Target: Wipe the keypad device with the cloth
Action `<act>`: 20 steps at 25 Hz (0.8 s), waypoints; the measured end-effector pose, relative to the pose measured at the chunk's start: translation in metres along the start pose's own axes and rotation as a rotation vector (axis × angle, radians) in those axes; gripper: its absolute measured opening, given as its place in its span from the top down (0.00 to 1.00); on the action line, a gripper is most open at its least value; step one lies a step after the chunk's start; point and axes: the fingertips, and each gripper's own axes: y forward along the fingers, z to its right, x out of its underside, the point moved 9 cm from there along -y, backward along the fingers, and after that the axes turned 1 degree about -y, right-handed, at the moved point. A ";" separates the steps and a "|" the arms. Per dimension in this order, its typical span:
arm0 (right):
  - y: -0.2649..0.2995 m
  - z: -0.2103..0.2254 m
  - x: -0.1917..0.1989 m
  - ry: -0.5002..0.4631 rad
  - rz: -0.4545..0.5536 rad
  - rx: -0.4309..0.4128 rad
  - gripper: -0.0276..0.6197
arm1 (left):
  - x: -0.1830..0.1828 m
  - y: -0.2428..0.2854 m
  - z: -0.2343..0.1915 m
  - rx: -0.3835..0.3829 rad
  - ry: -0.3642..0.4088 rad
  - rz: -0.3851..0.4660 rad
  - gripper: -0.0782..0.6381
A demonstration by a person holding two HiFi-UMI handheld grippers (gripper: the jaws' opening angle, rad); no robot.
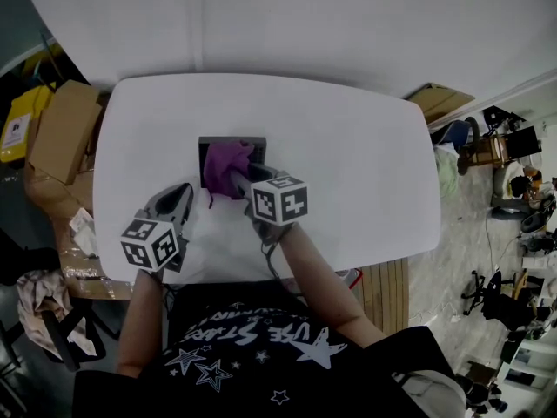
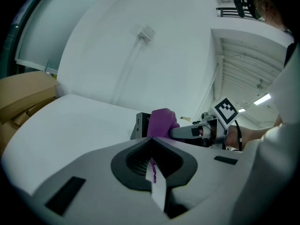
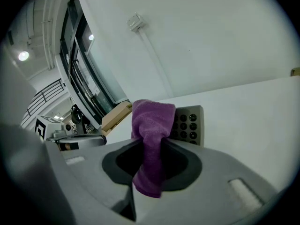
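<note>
The dark keypad device point(image 1: 233, 144) lies flat near the middle of the white table point(image 1: 365, 172). A purple cloth point(image 1: 227, 167) is bunched on top of it, covering most of its face. My right gripper point(image 1: 240, 181) is shut on this cloth point(image 3: 151, 139), which hangs over the jaws. Behind it the keypad point(image 3: 191, 124) shows rows of round buttons. My left gripper point(image 1: 182, 196) rests on the table just left of the device, its jaws together, apart from it. From the left gripper view I see the keypad's side point(image 2: 139, 125), the cloth point(image 2: 162, 122) and the right gripper's fingers point(image 2: 187, 131).
Cardboard boxes point(image 1: 61, 129) stand on the floor left of the table. A wooden board point(image 1: 439, 101) lies beyond the table's right end, with chairs and equipment point(image 1: 500, 151) further right. The person's body is against the near table edge.
</note>
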 end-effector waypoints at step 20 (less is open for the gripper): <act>-0.058 0.049 0.018 0.050 0.022 0.117 0.81 | 0.003 0.005 0.032 0.013 0.021 0.004 0.88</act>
